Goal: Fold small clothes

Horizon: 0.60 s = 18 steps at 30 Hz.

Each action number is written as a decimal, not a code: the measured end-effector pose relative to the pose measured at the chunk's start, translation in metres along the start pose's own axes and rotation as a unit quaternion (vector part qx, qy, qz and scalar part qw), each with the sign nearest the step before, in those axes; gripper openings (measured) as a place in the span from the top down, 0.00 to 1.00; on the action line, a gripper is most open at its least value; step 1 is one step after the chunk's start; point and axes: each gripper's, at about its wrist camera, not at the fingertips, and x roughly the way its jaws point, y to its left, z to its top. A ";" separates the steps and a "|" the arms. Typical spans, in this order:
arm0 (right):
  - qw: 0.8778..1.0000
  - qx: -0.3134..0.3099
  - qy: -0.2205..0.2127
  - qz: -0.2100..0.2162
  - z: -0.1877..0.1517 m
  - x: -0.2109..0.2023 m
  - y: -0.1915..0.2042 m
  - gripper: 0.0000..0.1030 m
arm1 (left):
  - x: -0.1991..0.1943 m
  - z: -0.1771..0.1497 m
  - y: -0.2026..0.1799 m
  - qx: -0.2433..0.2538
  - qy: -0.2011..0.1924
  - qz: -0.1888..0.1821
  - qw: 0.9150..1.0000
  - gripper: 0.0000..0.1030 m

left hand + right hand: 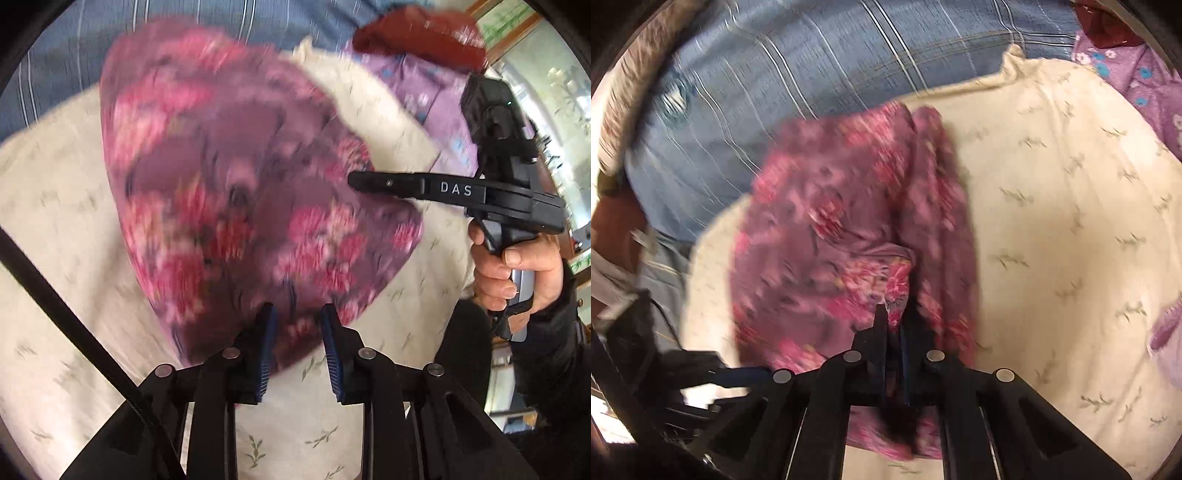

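Note:
A purple garment with pink flowers [229, 206] hangs blurred over the cream leaf-print cloth [55, 229]. My left gripper [297, 314] is open, its blue pads [267, 350] just below the garment's lower edge and holding nothing. My right gripper [895, 317] is shut on a fold of the same garment [849, 240] and lifts it. In the left wrist view the right gripper [354, 181] reaches in from the right and pinches the garment's right edge.
A blue striped sheet [798, 66] lies behind the cream cloth [1052, 221]. A lilac printed garment [424, 92] and a dark red one [421, 33] lie at the far right. More lilac cloth [1167, 332] sits at the right edge.

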 end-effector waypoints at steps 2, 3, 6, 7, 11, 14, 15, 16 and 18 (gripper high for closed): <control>1.000 0.004 -0.014 -0.010 -0.013 0.004 -0.004 0.98 | -0.001 -0.001 -0.001 -0.002 -0.008 -0.003 1.000 0.81; 1.000 0.003 -0.022 -0.015 -0.016 0.001 -0.003 0.99 | -0.003 -0.002 0.000 -0.006 -0.007 -0.003 1.000 0.81; 0.999 -0.014 -0.028 -0.027 -0.017 -0.006 0.006 0.96 | -0.011 0.003 -0.002 -0.001 -0.006 0.007 1.000 0.81; 0.999 -0.018 -0.030 -0.026 -0.017 -0.013 0.009 0.91 | -0.012 0.005 -0.001 0.001 -0.009 0.009 1.000 0.81; 0.998 -0.010 -0.066 -0.005 -0.004 -0.045 0.007 0.69 | -0.038 0.005 -0.016 0.016 -0.043 -0.003 0.999 0.81; 0.996 -0.008 -0.088 0.025 0.017 -0.059 0.005 0.66 | -0.048 0.019 -0.029 0.030 -0.065 0.000 0.997 0.80; 0.995 -0.004 -0.088 0.042 0.031 -0.055 0.005 0.66 | -0.045 0.024 -0.031 0.033 -0.066 0.003 0.997 0.80; 0.995 0.001 -0.084 0.055 0.041 -0.049 0.006 0.66 | -0.041 0.028 -0.034 0.036 -0.066 0.004 0.997 0.80; 0.995 0.018 -0.062 0.077 0.060 -0.029 0.001 0.65 | -0.028 0.035 -0.035 0.041 -0.060 0.009 0.997 0.80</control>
